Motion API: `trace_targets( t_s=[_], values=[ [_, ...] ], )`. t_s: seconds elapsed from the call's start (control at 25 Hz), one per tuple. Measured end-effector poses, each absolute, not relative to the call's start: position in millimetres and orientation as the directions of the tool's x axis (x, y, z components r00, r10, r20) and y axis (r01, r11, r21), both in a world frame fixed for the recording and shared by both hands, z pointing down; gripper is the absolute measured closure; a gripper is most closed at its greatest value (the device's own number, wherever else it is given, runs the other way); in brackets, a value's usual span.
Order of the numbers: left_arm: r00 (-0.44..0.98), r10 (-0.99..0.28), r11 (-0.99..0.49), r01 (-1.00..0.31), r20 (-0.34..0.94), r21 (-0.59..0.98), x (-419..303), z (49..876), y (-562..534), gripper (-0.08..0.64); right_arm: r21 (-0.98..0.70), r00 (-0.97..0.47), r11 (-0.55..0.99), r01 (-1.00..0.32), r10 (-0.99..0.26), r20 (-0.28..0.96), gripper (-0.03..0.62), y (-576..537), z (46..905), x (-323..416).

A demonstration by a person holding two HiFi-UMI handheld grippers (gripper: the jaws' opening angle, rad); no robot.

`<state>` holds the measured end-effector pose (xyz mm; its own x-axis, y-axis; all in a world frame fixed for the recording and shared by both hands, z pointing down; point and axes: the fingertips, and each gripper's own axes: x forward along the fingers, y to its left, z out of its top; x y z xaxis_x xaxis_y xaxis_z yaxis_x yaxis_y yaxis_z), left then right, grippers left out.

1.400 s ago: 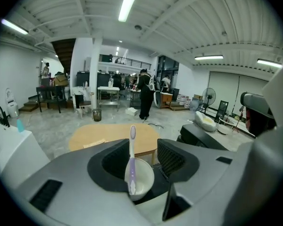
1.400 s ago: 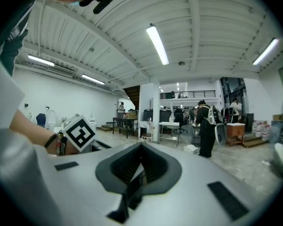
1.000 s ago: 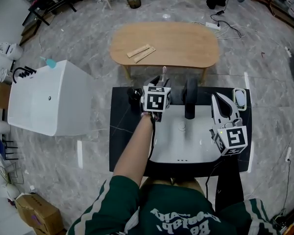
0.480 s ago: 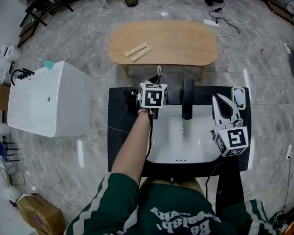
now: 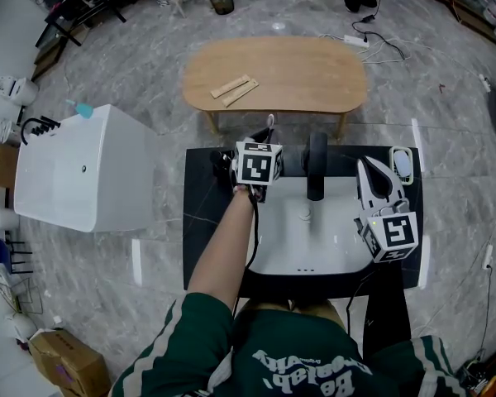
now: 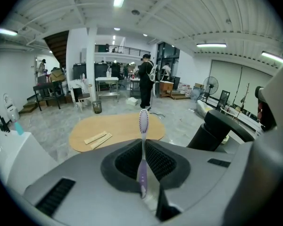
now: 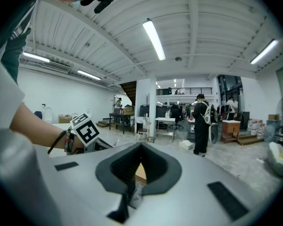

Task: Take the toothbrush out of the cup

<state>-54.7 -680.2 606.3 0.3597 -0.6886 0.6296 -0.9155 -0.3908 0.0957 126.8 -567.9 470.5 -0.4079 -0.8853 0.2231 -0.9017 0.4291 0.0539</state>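
The fingers (image 6: 125,166) of the left gripper (image 6: 143,178) are closing on the lower handle of a purple toothbrush (image 6: 142,140), which stands nearly upright between them with its bristle head on top. Only the left gripper view shows this pinch. From the head view, the gripper's marker cube covers the fingers, and just the brush's upper end pokes out beyond it, left of the black faucet (image 5: 315,165). The cup is hidden under the gripper in both views.

The right gripper (image 7: 131,189) has its fingers pressed together with nothing between them. It hangs to the right of the faucet, over the right rim of the white sink (image 5: 306,246). Its own view looks across to the left gripper's cube and the person's forearm.

The left gripper sits near the far edge of the black tabletop (image 5: 202,222). Left of the faucet, bare tabletop lies beside it, and the sink basin in front of the faucet is open between the two grippers.
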Motion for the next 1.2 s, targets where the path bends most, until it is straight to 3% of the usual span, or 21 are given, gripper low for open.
trace_targets(
  t_s=[0.6, 1.2],
  values=[
    [0.350, -0.786, -0.357, -0.930, 0.509, 0.088, -63.0, 523.6, -642.7, 0.534, 0.038, -0.458, 0.467, -0.883, -0.878, 0.135, 0.589, -546.1, 429.1, 100.2],
    [0.311, -0.879, -0.308, -0.949, 0.361, 0.067, -77.6, 428.2, -536.2, 0.534, 0.057, -0.515, 0.517, -0.854, -0.856, 0.046, 0.589, -475.8, 381.6, 88.3]
  ],
)
